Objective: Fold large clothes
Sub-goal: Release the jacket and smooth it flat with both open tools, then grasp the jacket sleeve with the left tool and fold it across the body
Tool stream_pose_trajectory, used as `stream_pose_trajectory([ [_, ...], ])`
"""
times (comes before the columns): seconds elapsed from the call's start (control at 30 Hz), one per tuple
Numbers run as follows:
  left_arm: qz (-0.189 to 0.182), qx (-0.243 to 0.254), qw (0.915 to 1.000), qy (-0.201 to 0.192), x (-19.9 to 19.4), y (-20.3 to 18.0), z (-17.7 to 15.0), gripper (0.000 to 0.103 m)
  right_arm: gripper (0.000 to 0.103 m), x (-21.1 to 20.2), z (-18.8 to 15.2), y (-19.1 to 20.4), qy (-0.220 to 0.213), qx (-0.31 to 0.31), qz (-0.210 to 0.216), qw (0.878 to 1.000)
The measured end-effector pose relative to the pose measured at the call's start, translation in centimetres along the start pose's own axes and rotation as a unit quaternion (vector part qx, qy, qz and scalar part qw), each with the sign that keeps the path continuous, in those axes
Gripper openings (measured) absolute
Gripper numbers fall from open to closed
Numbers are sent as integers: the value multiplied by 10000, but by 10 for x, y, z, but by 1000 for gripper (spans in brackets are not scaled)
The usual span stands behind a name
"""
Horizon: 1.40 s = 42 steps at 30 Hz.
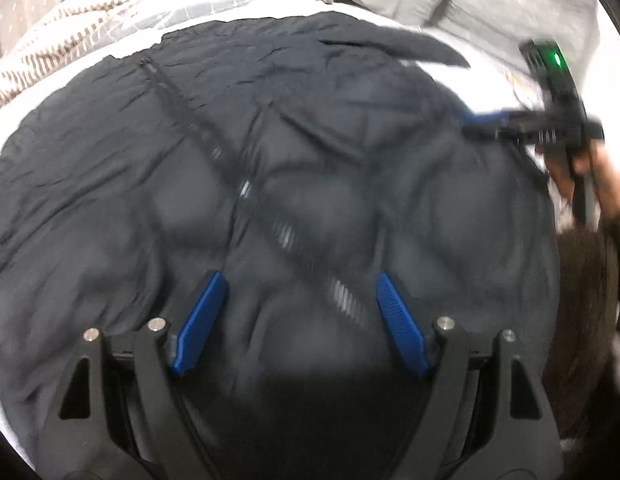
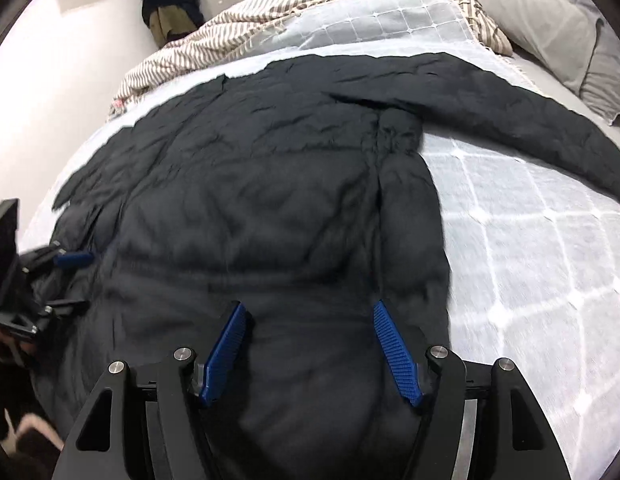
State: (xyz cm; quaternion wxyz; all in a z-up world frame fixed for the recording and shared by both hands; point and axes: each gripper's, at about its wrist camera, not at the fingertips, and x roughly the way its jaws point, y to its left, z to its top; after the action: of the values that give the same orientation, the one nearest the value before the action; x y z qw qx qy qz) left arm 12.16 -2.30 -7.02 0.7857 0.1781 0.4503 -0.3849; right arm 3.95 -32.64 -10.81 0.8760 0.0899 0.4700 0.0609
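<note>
Both grippers' blue fingers [image 1: 206, 320] spread wide, empty, above the dark padded jacket [image 2: 250, 200].

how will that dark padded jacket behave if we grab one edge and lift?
Jacket is probably floppy: it lies creased flat on the bed, so it should drape. Quilted puffiness suggests it's light but bulky. The smooth shell may slip.

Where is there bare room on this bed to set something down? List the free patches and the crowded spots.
Free: the checked bedspread right of the black jacket, bordered above by the jacket's outstretched sleeve. A thinner bare strip lies between the jacket's far edge and the striped blanket. Crowded: the middle, under the jacket, and the head end with the grey pillow.
</note>
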Motion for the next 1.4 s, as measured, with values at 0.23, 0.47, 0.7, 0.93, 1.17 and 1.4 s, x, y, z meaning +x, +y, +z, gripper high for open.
stream_pose_trajectory([
  [0.23, 386, -1185, 9912, -456, -79, 60, -27, 100, 80, -34, 16, 45, 21, -248, -363, 9990],
  [0.47, 1002, -2465, 9624, -540, -113, 158, -45, 102, 83, -24, 65, 91, -222, -382, -323, 9985],
  [0.7, 1369, -3815, 9119, -647, -129, 244, -82, 102, 83, 12, 103, 108, -216, 277, -36, 9994],
  [0.93, 1788, -4828, 8547, -663, -119, 317, -115, 102, 83, 58, 133, 115, -72, 788, -171, 9967],
  [1.17, 1289, -5730, 8001, -1223, -98, 383, -145, 102, 83, 87, 147, 120, -110, 832, -61, 9965],
  [1.4, 1168, -6280, 7396, -2121, -101, 433, -158, 102, 83, 94, 141, 117, -9, 651, -213, 9977],
])
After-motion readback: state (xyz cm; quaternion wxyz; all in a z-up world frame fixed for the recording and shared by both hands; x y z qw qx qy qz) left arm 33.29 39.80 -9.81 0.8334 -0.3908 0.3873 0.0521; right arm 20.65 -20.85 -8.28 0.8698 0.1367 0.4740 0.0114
